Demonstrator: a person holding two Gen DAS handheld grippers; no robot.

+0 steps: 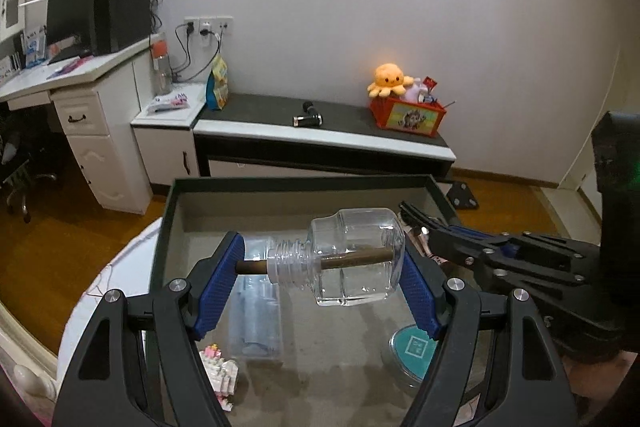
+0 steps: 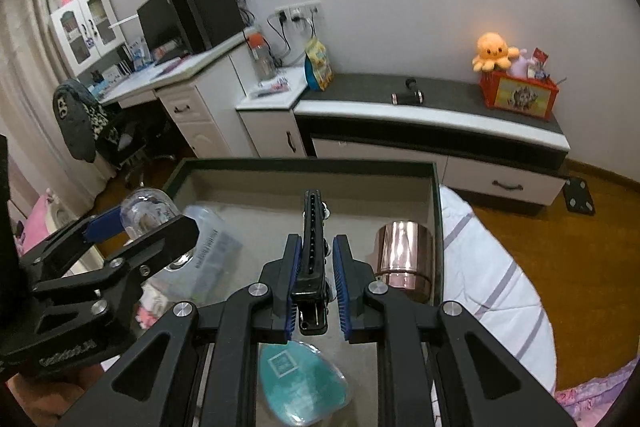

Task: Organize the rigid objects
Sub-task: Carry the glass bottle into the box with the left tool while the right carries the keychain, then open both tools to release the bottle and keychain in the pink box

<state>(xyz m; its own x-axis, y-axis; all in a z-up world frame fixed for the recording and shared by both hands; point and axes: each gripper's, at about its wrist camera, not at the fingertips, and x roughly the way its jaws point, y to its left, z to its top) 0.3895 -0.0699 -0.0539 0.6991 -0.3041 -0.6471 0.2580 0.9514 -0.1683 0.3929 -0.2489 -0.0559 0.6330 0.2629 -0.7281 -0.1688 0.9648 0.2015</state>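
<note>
The left gripper [image 1: 320, 267] holds a clear bottle [image 1: 352, 259] sideways. Its fingers [image 1: 222, 279] are spread wide, and one pad presses on the bottle's flat bottom. The other pad meets the end of a brown stick [image 1: 352, 261] that pokes out of the bottle's neck. So the bottle's long way runs across, from finger to finger, and it hangs in the air above the tray [image 1: 280, 185]. The right gripper [image 2: 316, 283] has its fingers [image 2: 343, 287] almost pressed together, pinching a thin black clip [image 2: 312, 243]. The clip's long way points straight ahead, along the fingers, toward the far wall of the tray. Both hands are over the tray, with the bottle on the left side and the clip nearer the middle. Under the bottle lie a clear box [image 1: 256, 319] and a pink block toy [image 1: 220, 373], so I think it needs a bare spot to go down. A shiny copper cup [image 2: 404, 259] lies just right of the clip, and a teal pad [image 2: 300, 383] lies below it.
</note>
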